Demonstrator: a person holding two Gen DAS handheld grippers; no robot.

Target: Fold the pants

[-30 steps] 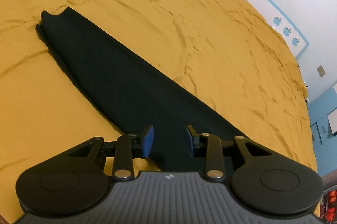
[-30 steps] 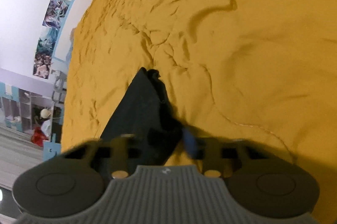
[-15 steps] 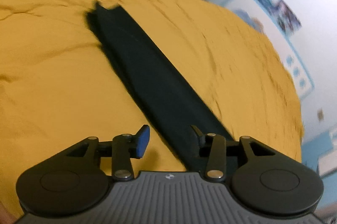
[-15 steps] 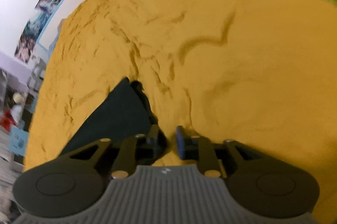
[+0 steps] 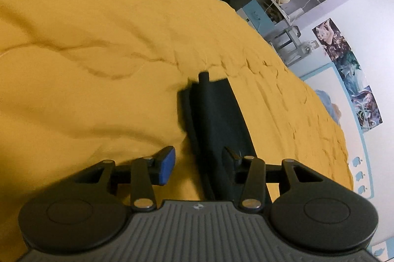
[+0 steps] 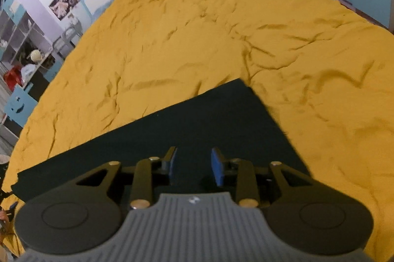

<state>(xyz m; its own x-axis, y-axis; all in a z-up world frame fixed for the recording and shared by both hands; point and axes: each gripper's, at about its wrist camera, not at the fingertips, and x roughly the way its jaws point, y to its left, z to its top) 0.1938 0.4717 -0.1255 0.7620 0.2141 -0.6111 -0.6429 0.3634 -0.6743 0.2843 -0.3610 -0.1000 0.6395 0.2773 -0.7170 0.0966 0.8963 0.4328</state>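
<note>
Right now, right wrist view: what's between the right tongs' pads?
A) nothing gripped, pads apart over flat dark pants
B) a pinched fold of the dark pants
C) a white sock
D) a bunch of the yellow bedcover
A: the right tongs stand open, their blue pads apart with a clear gap, above the dark pants lying flat on the yellow bedcover.

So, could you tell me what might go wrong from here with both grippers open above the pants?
1. The left gripper straddles only the long edge of the pants; closing there may pinch one layer, or catch the yellow bedspread too.
2. The right gripper, whose jaws have just been opening, hangs above flat cloth with nothing between its pads; a grab mid-panel could bunch the fabric.
3. The bedspread is wrinkled, so dragging may skew the fold.
</note>
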